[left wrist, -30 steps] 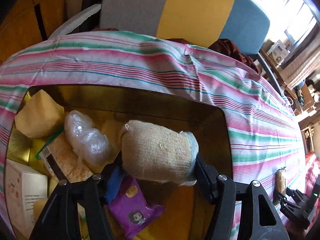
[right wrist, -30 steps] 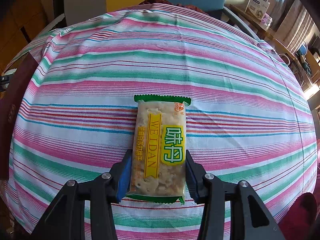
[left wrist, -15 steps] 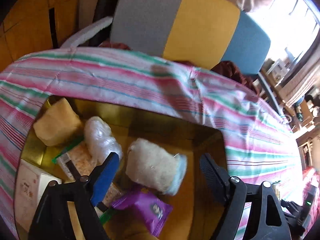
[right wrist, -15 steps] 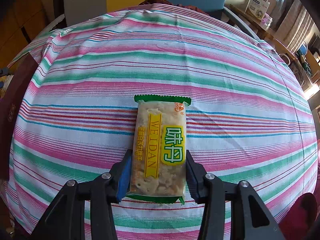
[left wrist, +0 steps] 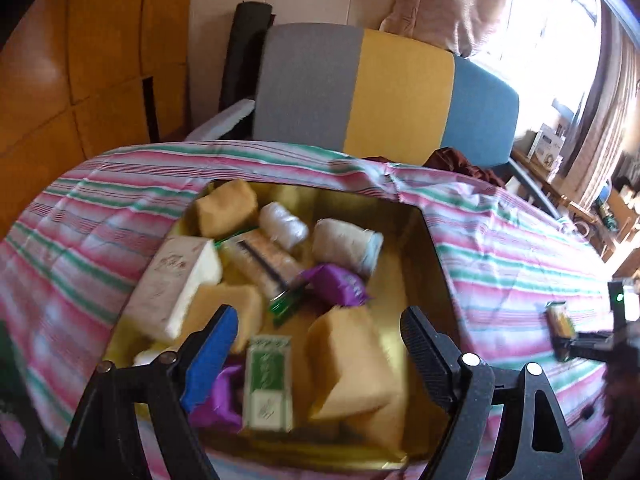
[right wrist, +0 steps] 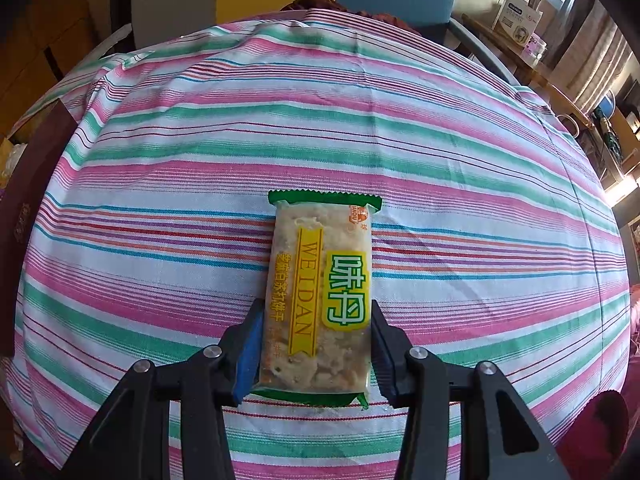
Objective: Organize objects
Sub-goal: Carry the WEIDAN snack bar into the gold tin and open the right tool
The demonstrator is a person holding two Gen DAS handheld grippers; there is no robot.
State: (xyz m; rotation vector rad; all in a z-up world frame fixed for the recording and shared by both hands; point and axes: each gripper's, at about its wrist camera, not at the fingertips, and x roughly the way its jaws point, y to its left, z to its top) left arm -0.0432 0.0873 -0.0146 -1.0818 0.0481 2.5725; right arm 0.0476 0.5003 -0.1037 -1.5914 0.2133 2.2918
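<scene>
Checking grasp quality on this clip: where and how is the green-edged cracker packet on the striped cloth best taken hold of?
Grip the cracker packet across its two long side edges, coming from above at its near end. It lies flat and lengthwise on the striped tablecloth, narrow enough for the pads. The right hand-held gripper is already closed on it that way.

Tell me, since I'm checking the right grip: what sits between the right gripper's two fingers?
The WEIDAN cracker packet fills the right gripper, both pads against its sides, lying on the striped tablecloth; the right wrist view shows it.
</scene>
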